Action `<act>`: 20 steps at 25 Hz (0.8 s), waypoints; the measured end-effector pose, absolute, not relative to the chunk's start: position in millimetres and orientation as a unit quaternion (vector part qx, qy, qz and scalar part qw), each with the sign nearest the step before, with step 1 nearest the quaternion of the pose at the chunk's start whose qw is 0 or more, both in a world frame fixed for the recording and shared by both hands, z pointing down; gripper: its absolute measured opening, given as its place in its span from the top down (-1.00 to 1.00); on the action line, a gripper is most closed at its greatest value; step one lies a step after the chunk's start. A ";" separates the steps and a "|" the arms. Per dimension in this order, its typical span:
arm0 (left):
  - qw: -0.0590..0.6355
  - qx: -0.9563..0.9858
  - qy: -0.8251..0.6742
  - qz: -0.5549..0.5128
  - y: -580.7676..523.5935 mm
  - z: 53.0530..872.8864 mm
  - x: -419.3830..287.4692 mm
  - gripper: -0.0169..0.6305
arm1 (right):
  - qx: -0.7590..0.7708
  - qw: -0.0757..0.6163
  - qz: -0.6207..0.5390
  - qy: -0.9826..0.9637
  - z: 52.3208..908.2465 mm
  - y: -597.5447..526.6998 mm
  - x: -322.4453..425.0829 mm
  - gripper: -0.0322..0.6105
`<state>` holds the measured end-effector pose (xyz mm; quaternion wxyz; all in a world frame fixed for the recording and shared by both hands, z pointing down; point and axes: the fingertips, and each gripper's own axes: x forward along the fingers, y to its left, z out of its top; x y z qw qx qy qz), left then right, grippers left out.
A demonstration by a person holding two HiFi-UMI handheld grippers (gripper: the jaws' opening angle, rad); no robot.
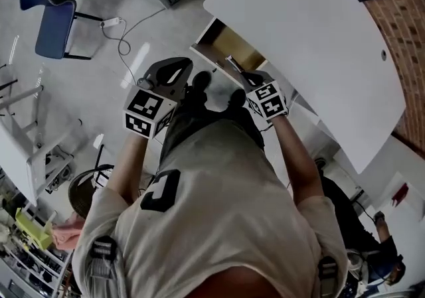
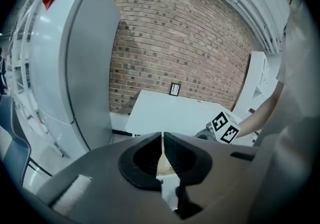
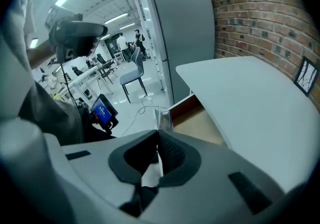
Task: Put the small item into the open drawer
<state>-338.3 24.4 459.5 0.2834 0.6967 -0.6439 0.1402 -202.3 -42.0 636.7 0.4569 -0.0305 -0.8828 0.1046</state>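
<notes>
Small item (image 3: 162,118): a thin, pale, flat piece, perhaps a packet or card, though its exact kind cannot be made out. It stands on edge, pinched in the right claw (image 3: 159,137), whose pads are clenched on its lower part while the rest sticks out ahead of the tips. In the head view the small item (image 1: 233,64) shows as a slim sliver just in front of the right claw (image 1: 244,79), near the front edge of the open drawer (image 1: 232,44). The drawer (image 3: 200,125) is pulled out from under the white desk (image 3: 250,93), and its tan floor is bare where visible.

The left claw (image 2: 162,140) is clenched with nothing in it; only a narrow slit shows between its pads. It hangs to the person's left, well apart from the drawer.

Judging by its thinness, the piece is very light and probably flexes a little. It should not need a hard squeeze, but a flat thing can slip or swivel between the pads. A grip across its flat faces, near one end, as here, looks like the sensible hold. It seems unlikely to break if dropped into the drawer, though being so light it may flutter or land on edge against the drawer wall.
</notes>
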 end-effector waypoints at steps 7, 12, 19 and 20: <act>0.303 0.723 -0.603 0.145 31.1 486.7 -365.0 0.90 | -0.035 0.511 0.050 -0.858 690.0 -28.5 -223.5 0.88; 0.321 0.730 -0.583 0.153 38.0 500.3 -366.6 0.90 | -0.051 0.522 0.033 -0.851 716.1 -21.7 -229.2 0.88; 0.342 0.732 -0.563 0.173 40.5 518.3 -365.4 0.90 | -0.065 0.523 0.007 -0.850 747.0 -20.2 -231.2 0.88; 0.344 0.733 -0.560 0.176 40.7 520.2 -364.6 0.90 | -0.066 0.523 0.007 -0.850 751.9 -19.4 -230.7 0.88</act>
